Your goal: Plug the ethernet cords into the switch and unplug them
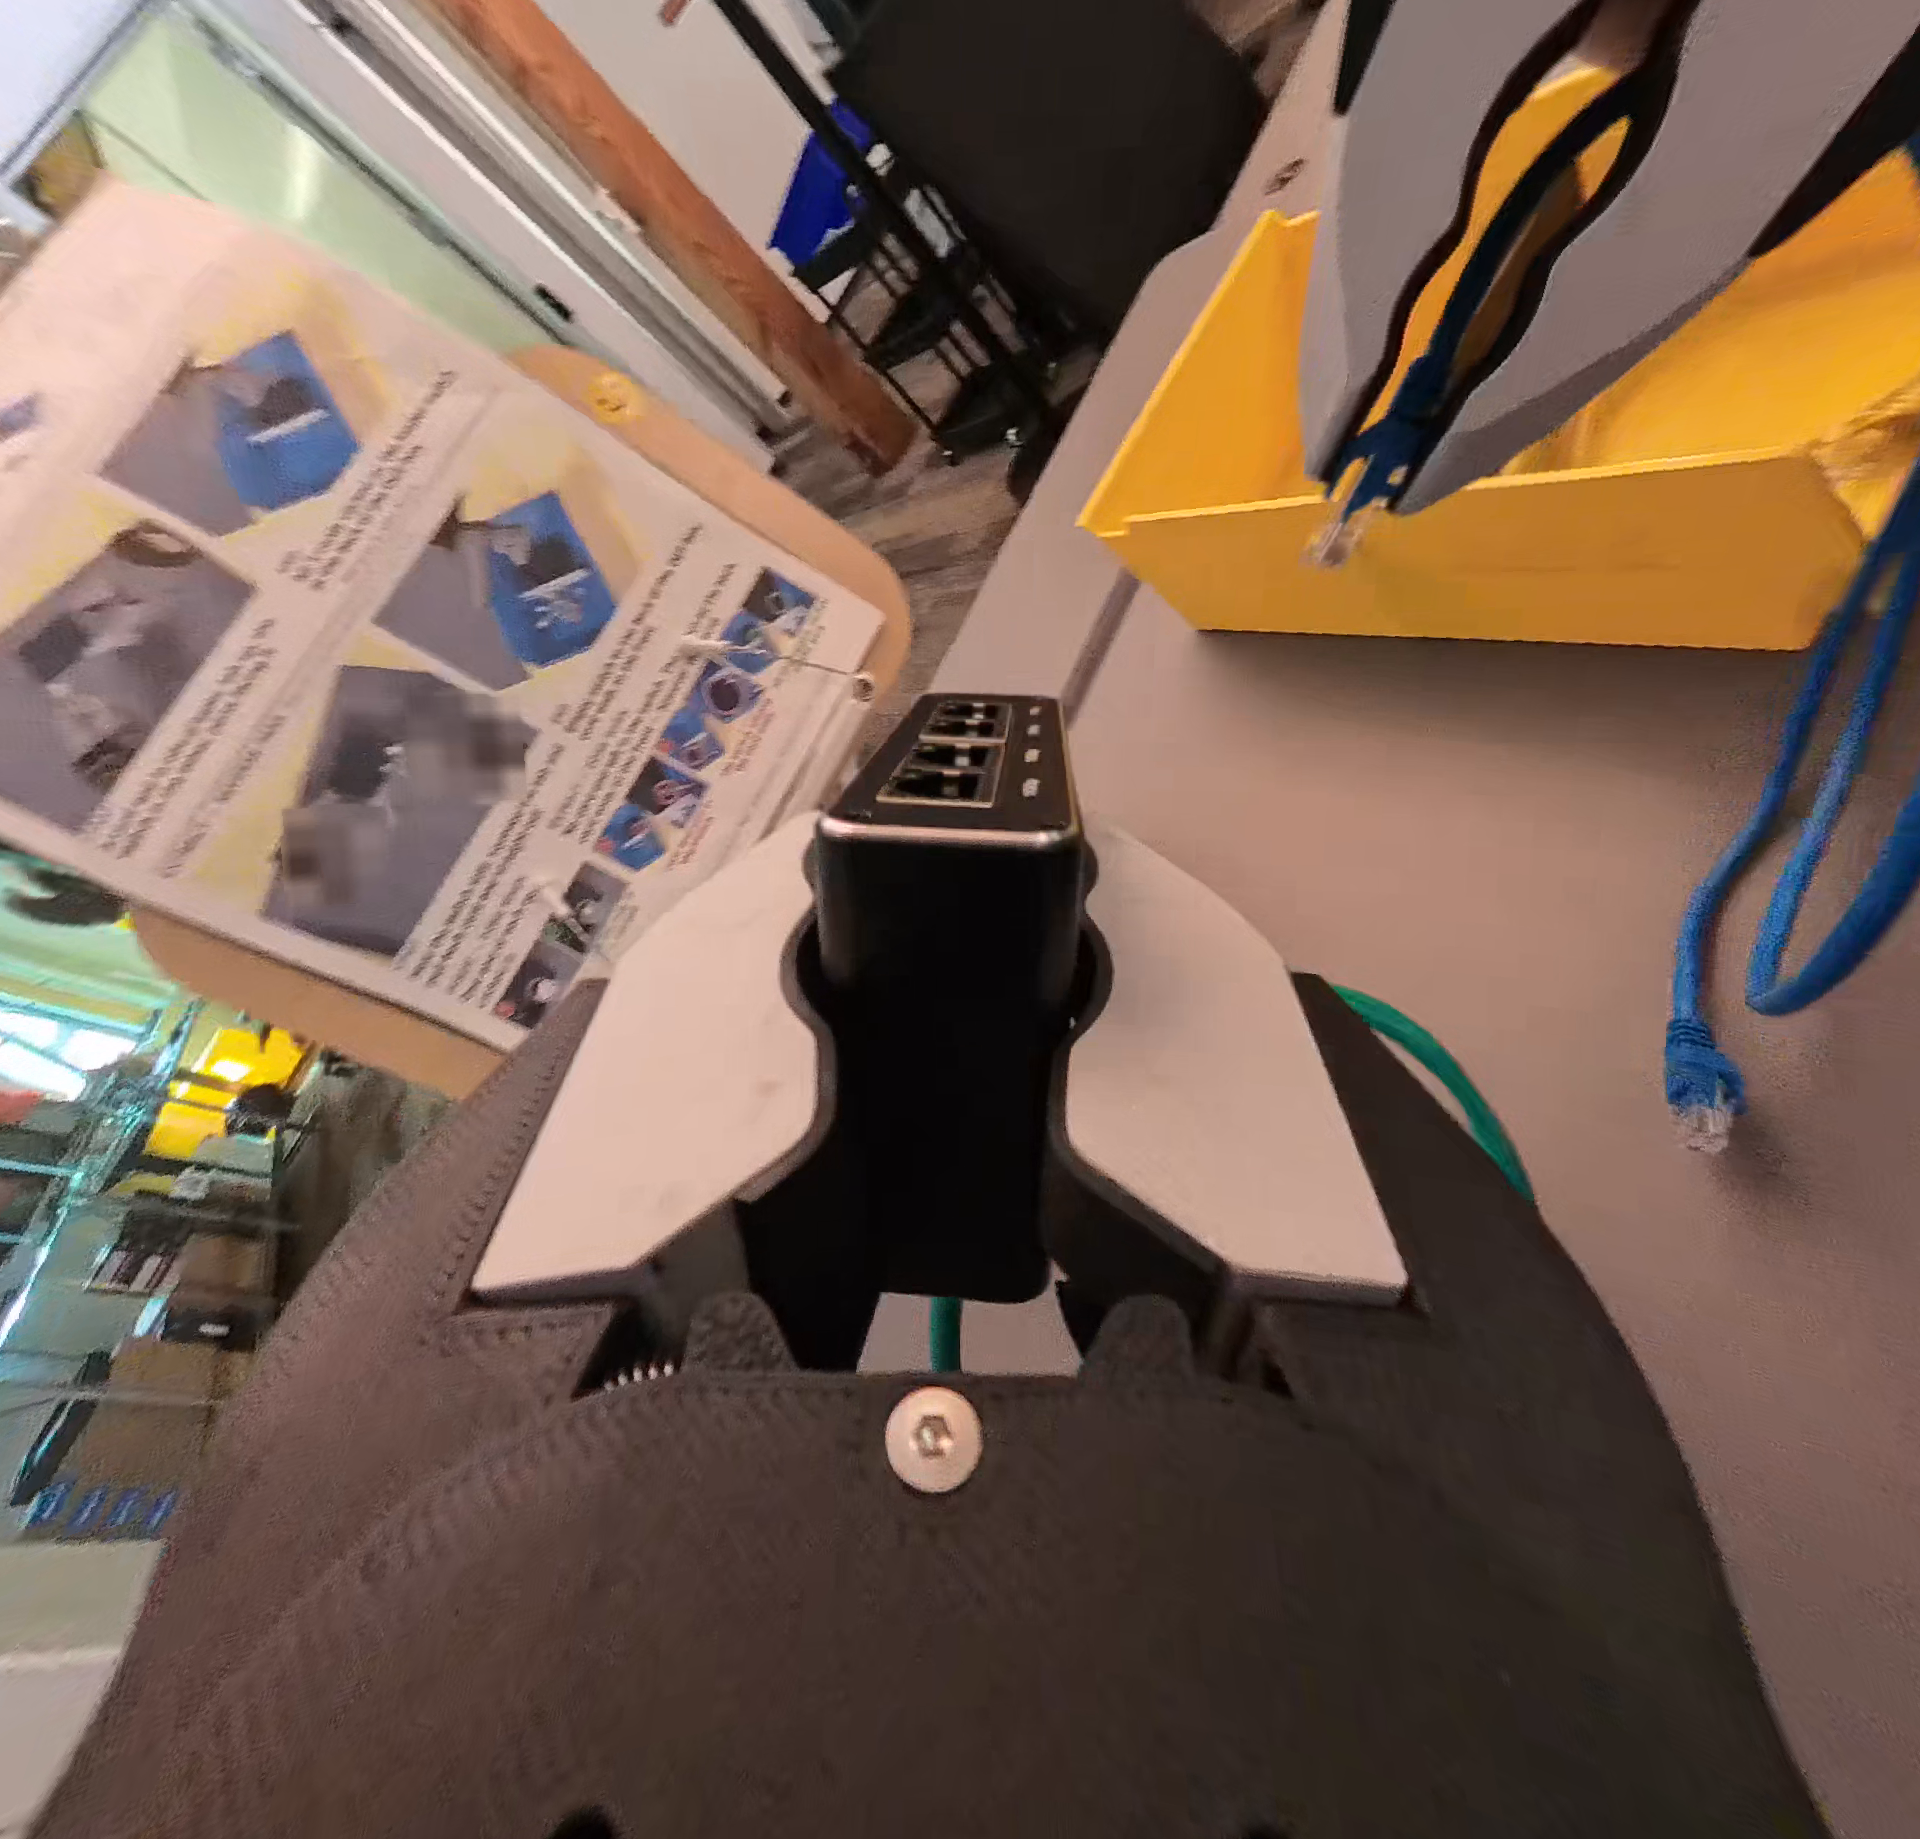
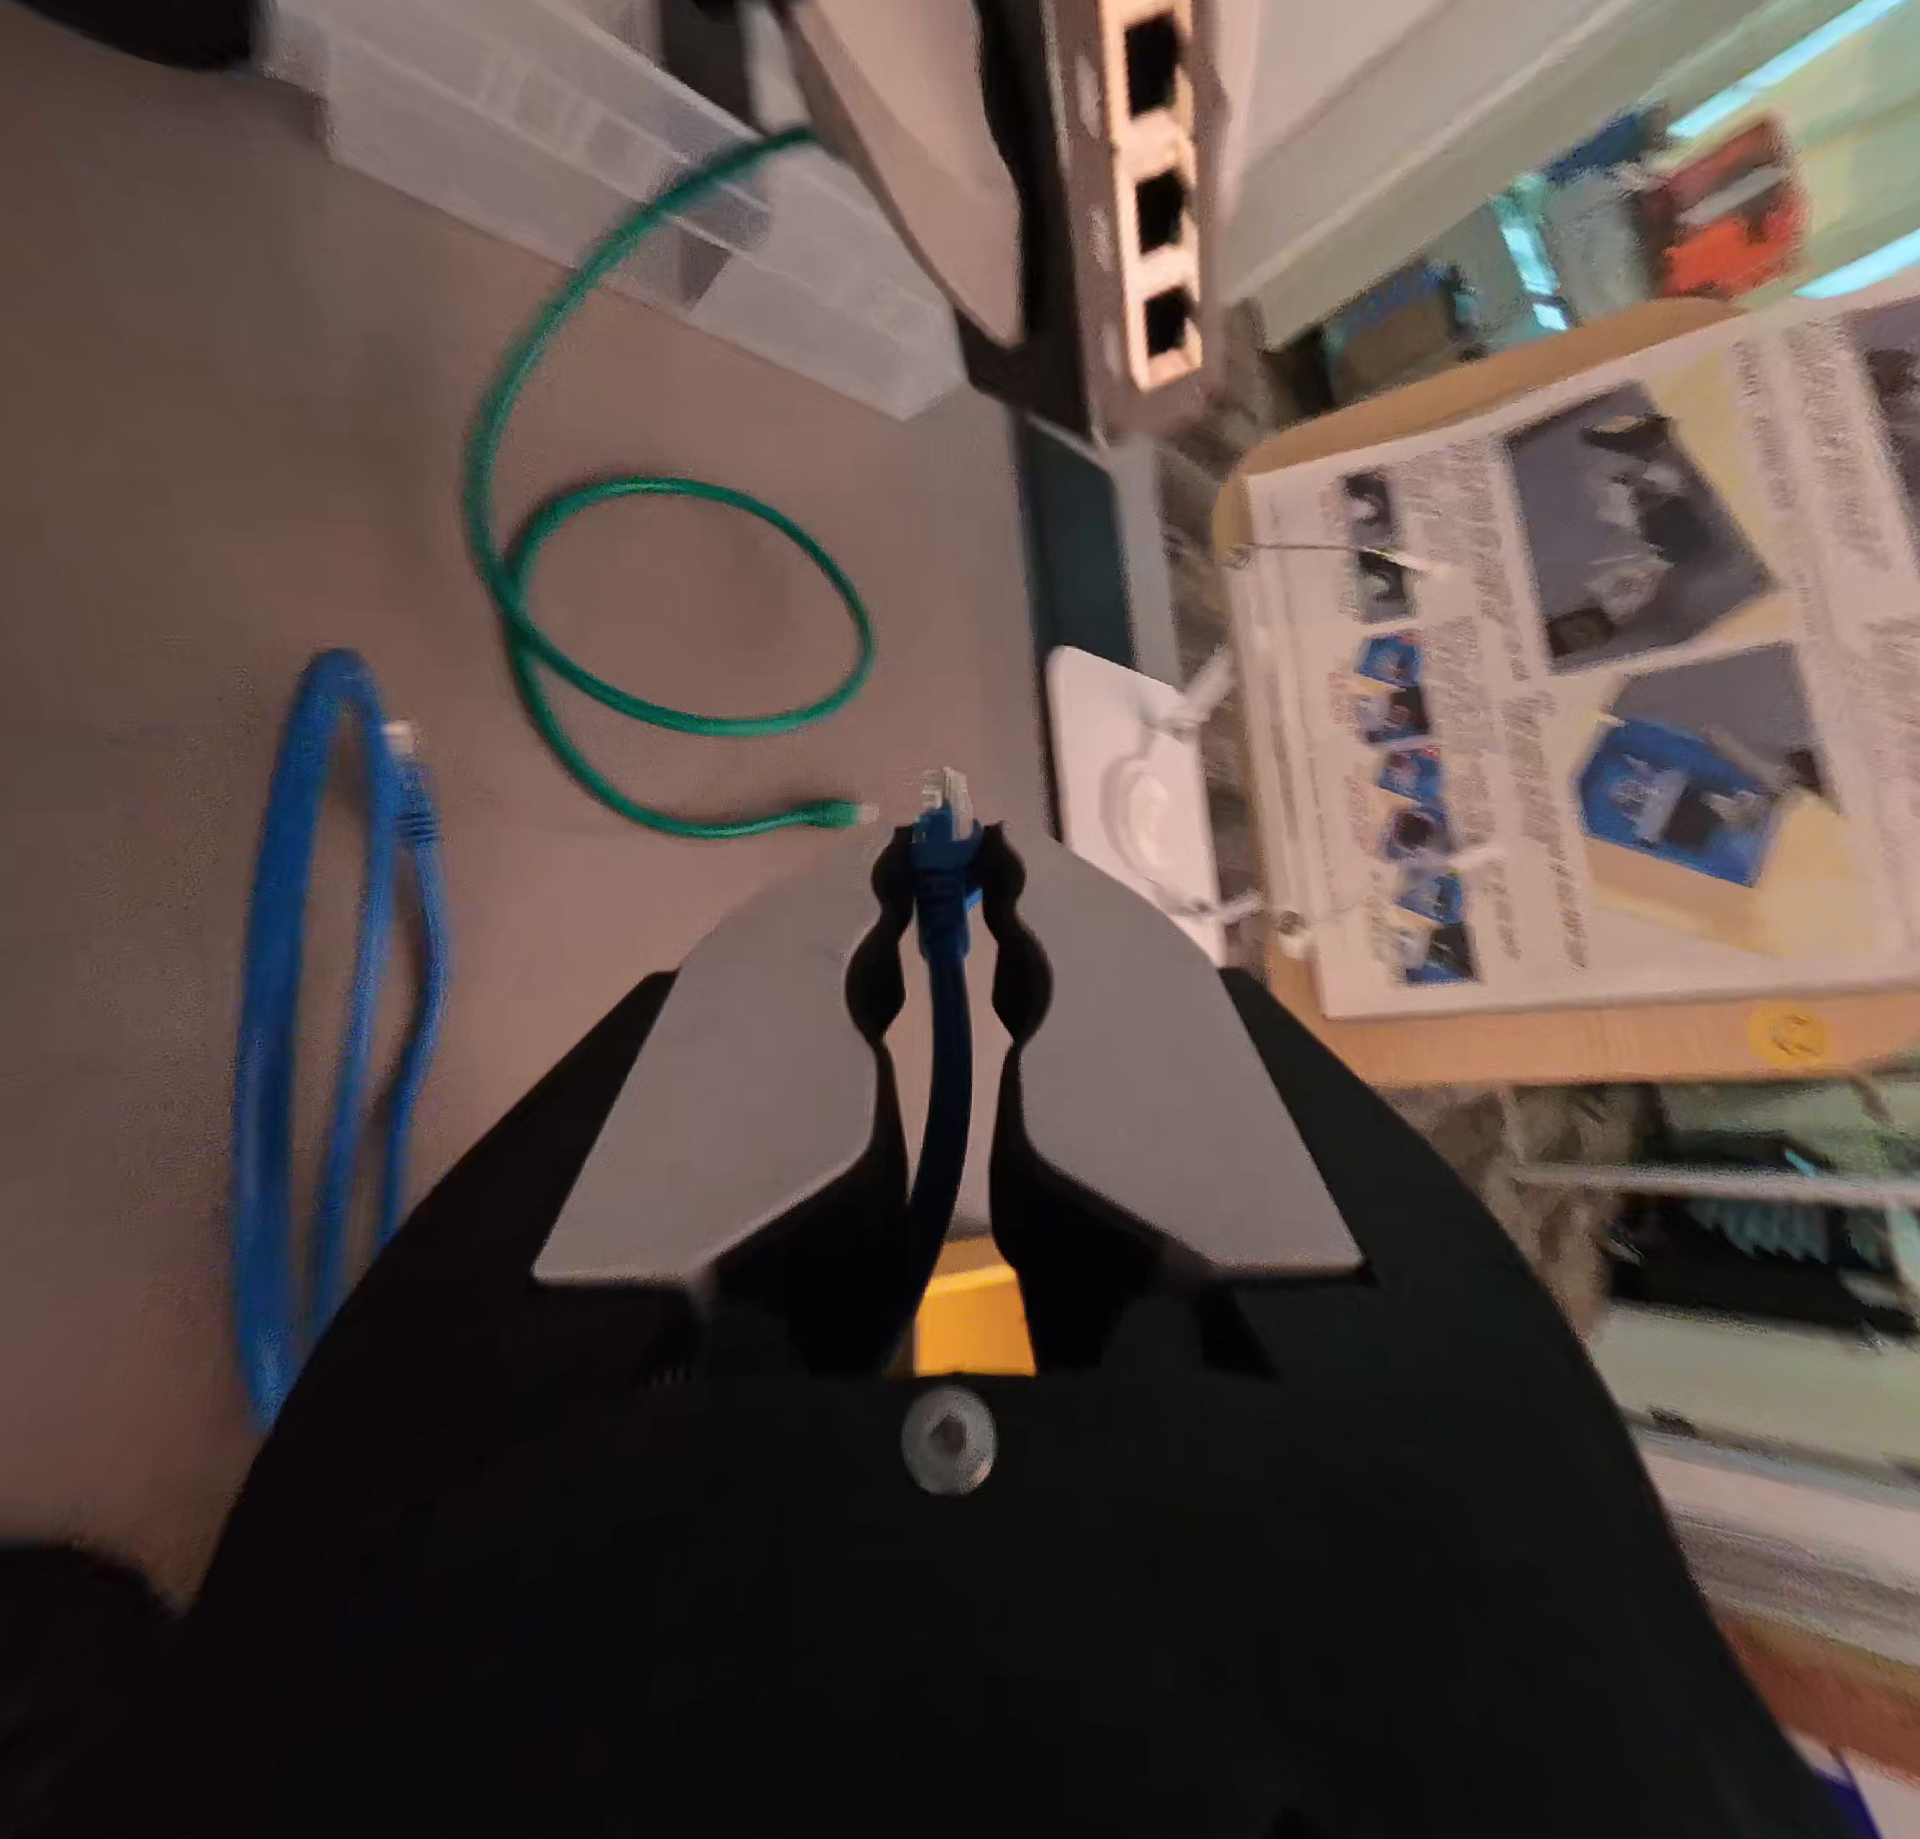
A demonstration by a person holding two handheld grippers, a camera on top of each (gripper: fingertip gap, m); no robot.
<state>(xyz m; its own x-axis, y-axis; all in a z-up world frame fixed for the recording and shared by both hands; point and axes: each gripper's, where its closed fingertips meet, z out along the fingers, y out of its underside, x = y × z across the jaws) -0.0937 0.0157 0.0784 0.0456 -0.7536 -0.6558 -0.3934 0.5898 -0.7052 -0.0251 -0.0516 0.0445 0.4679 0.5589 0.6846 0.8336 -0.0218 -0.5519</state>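
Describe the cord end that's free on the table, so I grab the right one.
On the grey table, right of the black switch, a blue cord loops down from the yellow bin. Its free plug lies flat, unlike the blue plug pinched in the right gripper.

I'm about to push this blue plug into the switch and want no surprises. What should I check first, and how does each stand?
1. Left gripper clamps the switch: ok.
2. Right gripper pinches the blue cord just behind its plug: ok.
3. Clear plug tip protrudes past the fingertips: ok.
4. Ports empty: ok for those visible.
5. Plug lined up with a port: not ok, still apart.
6. Latch tab orientation: cannot tell.
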